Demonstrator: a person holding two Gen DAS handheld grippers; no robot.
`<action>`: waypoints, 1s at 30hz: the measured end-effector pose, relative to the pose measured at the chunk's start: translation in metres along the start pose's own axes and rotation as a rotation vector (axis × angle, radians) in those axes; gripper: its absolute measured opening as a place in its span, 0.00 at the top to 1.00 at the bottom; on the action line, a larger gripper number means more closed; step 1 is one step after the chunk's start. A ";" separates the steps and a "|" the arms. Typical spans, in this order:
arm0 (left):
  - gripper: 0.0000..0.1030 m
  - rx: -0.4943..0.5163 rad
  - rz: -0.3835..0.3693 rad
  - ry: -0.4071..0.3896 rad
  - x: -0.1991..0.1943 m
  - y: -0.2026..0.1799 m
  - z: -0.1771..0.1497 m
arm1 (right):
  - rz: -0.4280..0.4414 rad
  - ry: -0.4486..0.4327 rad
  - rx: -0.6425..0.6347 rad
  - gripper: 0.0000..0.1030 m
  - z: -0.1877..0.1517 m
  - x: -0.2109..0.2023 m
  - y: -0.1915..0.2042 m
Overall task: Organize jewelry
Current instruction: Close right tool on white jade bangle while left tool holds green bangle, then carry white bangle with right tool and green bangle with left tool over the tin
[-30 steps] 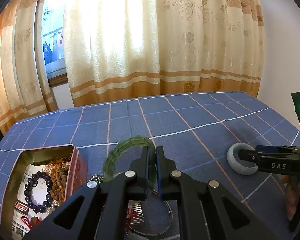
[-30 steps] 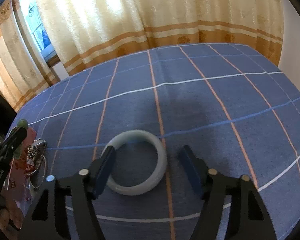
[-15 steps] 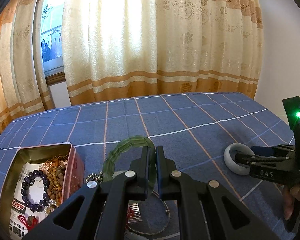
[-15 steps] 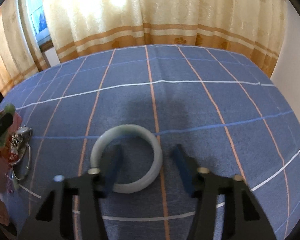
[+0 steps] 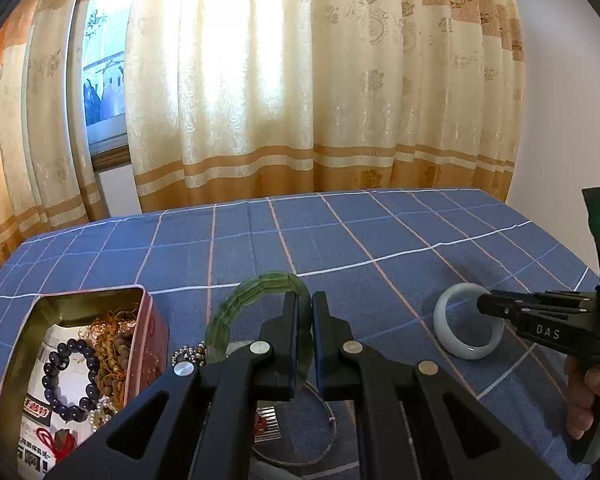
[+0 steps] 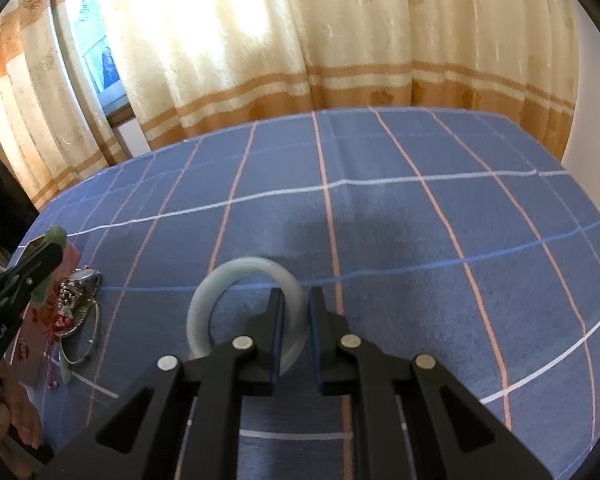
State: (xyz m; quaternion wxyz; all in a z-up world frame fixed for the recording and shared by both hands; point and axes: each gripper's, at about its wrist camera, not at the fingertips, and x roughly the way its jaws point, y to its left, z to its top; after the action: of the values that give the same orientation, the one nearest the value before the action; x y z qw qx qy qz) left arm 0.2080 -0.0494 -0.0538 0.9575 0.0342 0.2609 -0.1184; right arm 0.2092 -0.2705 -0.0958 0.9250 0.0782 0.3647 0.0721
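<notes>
My left gripper (image 5: 305,312) is shut on a green segmented bracelet (image 5: 244,300) and holds it upright above the blue checked cloth, just right of an open pink tin (image 5: 150,320) with bead bracelets inside. My right gripper (image 6: 296,312) is shut on the right side of a pale jade bangle (image 6: 204,300), which is tilted up off the cloth. In the left wrist view the bangle (image 5: 448,320) and the right gripper (image 5: 490,305) are at the right. In the right wrist view the left gripper (image 6: 50,250) is at the far left.
A metal bangle (image 5: 324,440), a silver bead chain (image 5: 188,354) and red trinkets lie on the cloth below my left gripper. They also show in the right wrist view (image 6: 80,312). Curtains and a window stand behind the table's far edge.
My right gripper has closed from wide open onto the pale bangle's rim and tipped it up. My left gripper has kept hold of the green bracelet, and its view has tilted up a little.
</notes>
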 end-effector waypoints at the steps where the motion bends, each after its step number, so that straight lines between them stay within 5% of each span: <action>1: 0.95 0.002 0.003 -0.003 -0.001 0.000 0.001 | -0.006 -0.009 -0.008 0.86 0.000 -0.001 0.002; 7: 0.95 0.016 0.024 -0.043 -0.017 0.001 0.009 | -0.027 -0.067 -0.065 0.86 0.000 -0.010 0.017; 30: 0.94 0.010 0.096 -0.094 -0.066 0.033 0.030 | 0.138 -0.138 -0.164 0.86 0.011 -0.030 0.086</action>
State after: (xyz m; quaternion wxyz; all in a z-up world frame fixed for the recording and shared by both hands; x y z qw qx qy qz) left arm 0.1754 -0.0071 0.0055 0.9731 0.0459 0.2130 -0.0753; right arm 0.1886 -0.1937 -0.0507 0.9440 0.0320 0.2868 0.1597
